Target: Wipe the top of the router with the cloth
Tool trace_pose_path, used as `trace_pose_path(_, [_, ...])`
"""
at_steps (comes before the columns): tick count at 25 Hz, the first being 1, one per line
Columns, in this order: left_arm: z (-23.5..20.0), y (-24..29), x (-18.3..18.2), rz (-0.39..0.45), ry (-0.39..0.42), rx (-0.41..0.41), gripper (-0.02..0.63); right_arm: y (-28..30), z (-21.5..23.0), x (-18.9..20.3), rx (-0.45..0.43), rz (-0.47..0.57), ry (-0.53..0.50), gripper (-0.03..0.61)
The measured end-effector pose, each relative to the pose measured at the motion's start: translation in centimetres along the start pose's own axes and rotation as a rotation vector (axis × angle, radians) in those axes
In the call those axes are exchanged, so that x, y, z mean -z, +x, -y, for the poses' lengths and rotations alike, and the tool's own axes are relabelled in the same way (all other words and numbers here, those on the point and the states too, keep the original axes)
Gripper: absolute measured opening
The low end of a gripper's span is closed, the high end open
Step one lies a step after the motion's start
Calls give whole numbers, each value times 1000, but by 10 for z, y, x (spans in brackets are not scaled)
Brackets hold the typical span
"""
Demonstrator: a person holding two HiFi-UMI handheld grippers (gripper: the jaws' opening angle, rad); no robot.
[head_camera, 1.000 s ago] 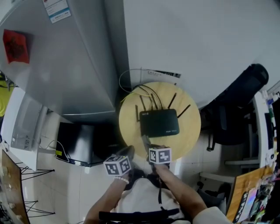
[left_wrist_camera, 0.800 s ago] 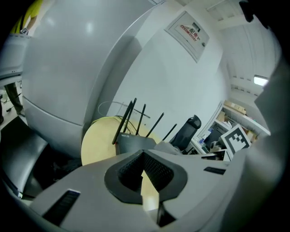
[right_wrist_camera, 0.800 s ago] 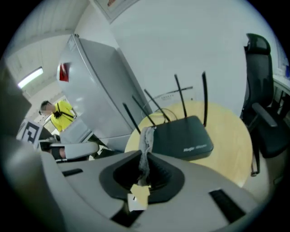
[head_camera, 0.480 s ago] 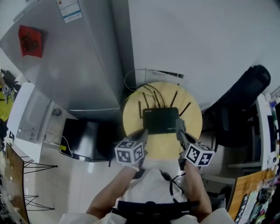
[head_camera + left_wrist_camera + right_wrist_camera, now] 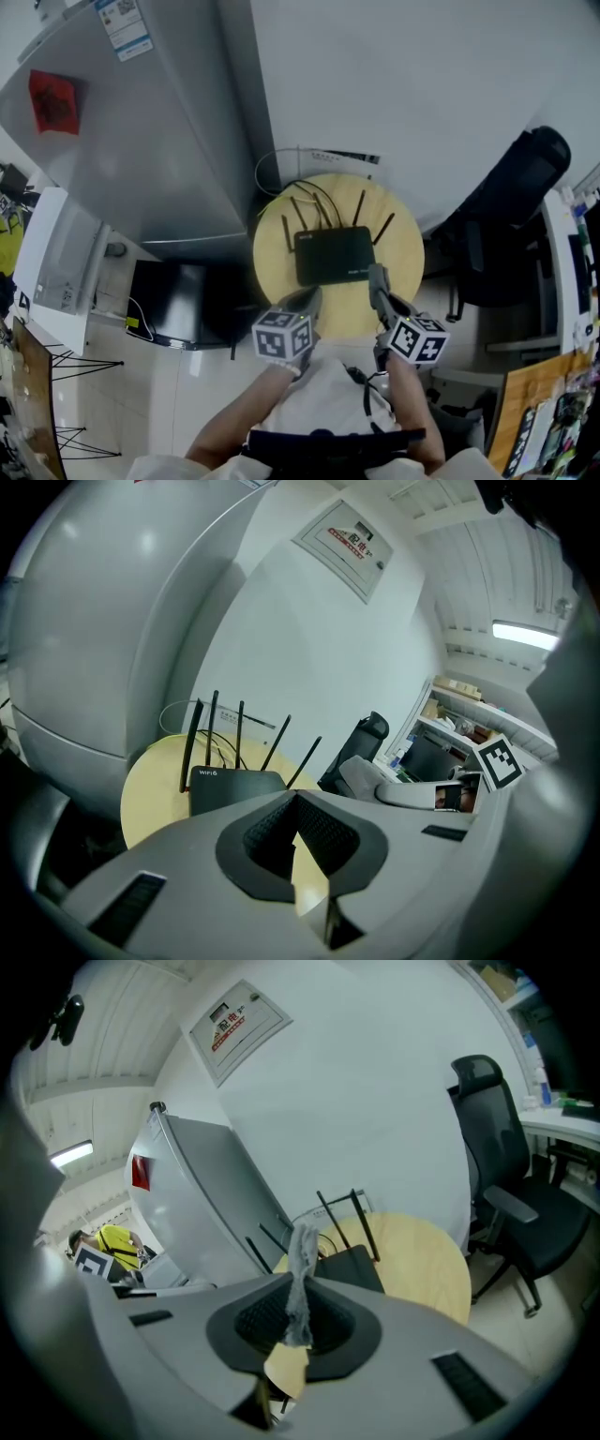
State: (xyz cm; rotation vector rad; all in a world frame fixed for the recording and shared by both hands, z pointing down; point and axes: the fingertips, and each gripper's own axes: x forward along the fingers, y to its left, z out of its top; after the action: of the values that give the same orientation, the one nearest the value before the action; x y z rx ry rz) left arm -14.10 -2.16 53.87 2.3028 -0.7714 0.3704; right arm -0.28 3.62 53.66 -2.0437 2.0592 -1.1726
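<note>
A black router (image 5: 333,255) with several upright antennas lies on a round wooden table (image 5: 398,272). My right gripper (image 5: 375,277) is over the table's front right, just off the router's right front corner. It is shut on a thin grey cloth (image 5: 303,1251), which sticks up between the pads of this gripper (image 5: 300,1283). My left gripper (image 5: 307,300) hovers at the table's front edge, near the router's left front corner. The left gripper (image 5: 294,797) is shut with nothing in it. The router (image 5: 234,785) lies just beyond its tips.
A tall grey cabinet (image 5: 141,141) stands left of the table, with a black box (image 5: 178,300) on the floor beside it. A black office chair (image 5: 511,216) sits to the right. Cables (image 5: 281,169) loop behind the router against the white wall.
My right gripper has swung from the table's front centre out to the router's right front corner. The left gripper has come forward to the table's front edge.
</note>
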Motion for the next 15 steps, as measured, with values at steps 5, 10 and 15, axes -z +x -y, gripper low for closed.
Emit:
trace_pose_path(5, [0,-2,2,3,-8,-8,-2,-2,6,-5,-10,16,48,37])
trace_pose_path(10, [1,-3,5,-2,-15,-5,-2,-3,0,0,-26,12,59,37])
trace_pose_path(15, [-1,-5,5,-2,-21,-4,-2,-4,2,-1,-16,19,66,37])
